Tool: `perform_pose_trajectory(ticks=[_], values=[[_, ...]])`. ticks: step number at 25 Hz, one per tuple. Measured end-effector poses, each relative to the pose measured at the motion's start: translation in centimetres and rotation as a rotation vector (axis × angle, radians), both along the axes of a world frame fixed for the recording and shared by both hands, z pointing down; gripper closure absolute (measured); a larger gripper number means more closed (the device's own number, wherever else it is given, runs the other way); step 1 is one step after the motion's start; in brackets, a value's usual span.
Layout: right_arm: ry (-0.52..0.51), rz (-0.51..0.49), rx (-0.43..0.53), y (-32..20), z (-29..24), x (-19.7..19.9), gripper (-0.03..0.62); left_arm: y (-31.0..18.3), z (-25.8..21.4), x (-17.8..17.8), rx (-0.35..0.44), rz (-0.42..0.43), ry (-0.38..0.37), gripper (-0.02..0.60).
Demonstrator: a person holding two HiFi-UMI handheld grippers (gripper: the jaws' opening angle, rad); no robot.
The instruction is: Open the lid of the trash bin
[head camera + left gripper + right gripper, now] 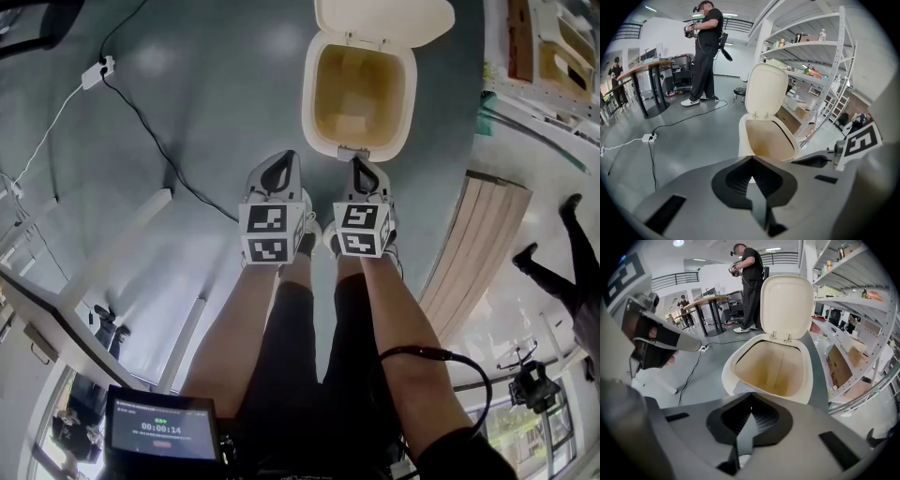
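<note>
The cream trash bin (307,98) stands on the grey floor straight ahead, its lid (380,21) swung up and back so the empty inside shows. In the left gripper view the bin (743,140) and upright lid (765,91) are just beyond the jaws. The right gripper view shows the bin's rim (807,380) and lid (786,305) close in front. My left gripper (284,157) and right gripper (359,165) hang side by side just short of the bin's near edge. Both are shut with nothing between the jaws (752,158) (751,394).
A black cable and white power strip (97,72) lie on the floor at left. Wooden planks (478,244) lie at right, beside metal shelves (815,70). A person in black (705,51) stands beyond the bin near a round table (647,68).
</note>
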State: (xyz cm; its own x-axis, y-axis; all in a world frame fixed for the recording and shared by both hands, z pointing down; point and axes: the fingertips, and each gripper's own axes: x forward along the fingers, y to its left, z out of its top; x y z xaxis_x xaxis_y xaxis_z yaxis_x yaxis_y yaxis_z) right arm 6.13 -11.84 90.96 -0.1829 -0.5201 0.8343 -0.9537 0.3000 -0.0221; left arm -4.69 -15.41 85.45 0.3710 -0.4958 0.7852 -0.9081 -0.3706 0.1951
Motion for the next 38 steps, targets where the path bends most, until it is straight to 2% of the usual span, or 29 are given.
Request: perform_pose_trajectory(ticks=[6, 13, 22, 27, 34, 38], values=[[0.021, -0.046, -0.001, 0.2, 0.3, -0.4, 0.592, 0.0, 0.2, -0.4, 0.003, -0.001, -0.010, 0.584], [-0.002, 0.004, -0.030, -0.1, 0.8, -0.2, 0.592, -0.5, 0.0, -0.2, 0.007, -0.004, -0.006, 0.584], [-0.001, -0.021, -0.044, -0.1, 1.6, 0.0, 0.592, -0.4, 0.7, -0.1, 0.011, 0.043, -0.045, 0.584], [-0.079, 0.039, -0.066, 0.1, 1.8, 0.3, 0.592, -0.4, 0.8, -0.1, 0.004, 0.054, -0.060, 0.584], [-0.112, 0.050, 0.010, -0.9, -0.4, 0.0, 0.592, -0.5, 1.0, -0.2, -0.018, 0.061, -0.066, 0.584], [-0.123, 0.068, 0.054, -0.8, -2.8, -0.1, 0.592, -0.5, -0.3, 0.5, -0.021, 0.064, -0.041, 0.584]])
